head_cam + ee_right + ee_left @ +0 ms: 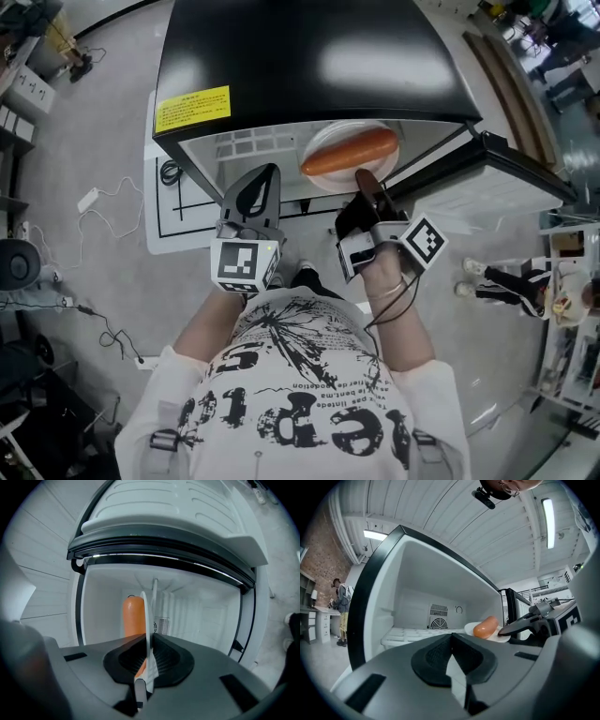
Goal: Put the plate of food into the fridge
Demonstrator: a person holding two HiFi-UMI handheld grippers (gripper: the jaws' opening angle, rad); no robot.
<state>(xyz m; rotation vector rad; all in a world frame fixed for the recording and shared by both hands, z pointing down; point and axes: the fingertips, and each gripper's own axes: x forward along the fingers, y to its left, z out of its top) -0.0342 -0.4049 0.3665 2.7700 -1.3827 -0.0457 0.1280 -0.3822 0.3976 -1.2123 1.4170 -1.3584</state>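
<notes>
A white plate (pixel 330 184) with an orange sausage (pixel 349 153) on it hangs level in the mouth of the black mini fridge (pixel 281 56), just under its top edge. My right gripper (pixel 364 178) is shut on the plate's near rim. In the right gripper view the plate (pixel 146 616) runs edge-on between the jaws of the right gripper (pixel 149 641), with the sausage (pixel 133 616) to its left. My left gripper (pixel 265 176) hovers to the left of the plate, shut and holding nothing. Its own view shows the left gripper (pixel 452 641), the plate (pixel 506 637) and the sausage (pixel 486 626).
The fridge door (pixel 506 173) stands open to the right. Inside are a white ribbed shelf (pixel 417 634) and a fan vent (pixel 438 623) on the back wall. A white floor mat (pixel 169 225) and cables (pixel 103 202) lie left of the fridge. A person (pixel 341 611) stands far off.
</notes>
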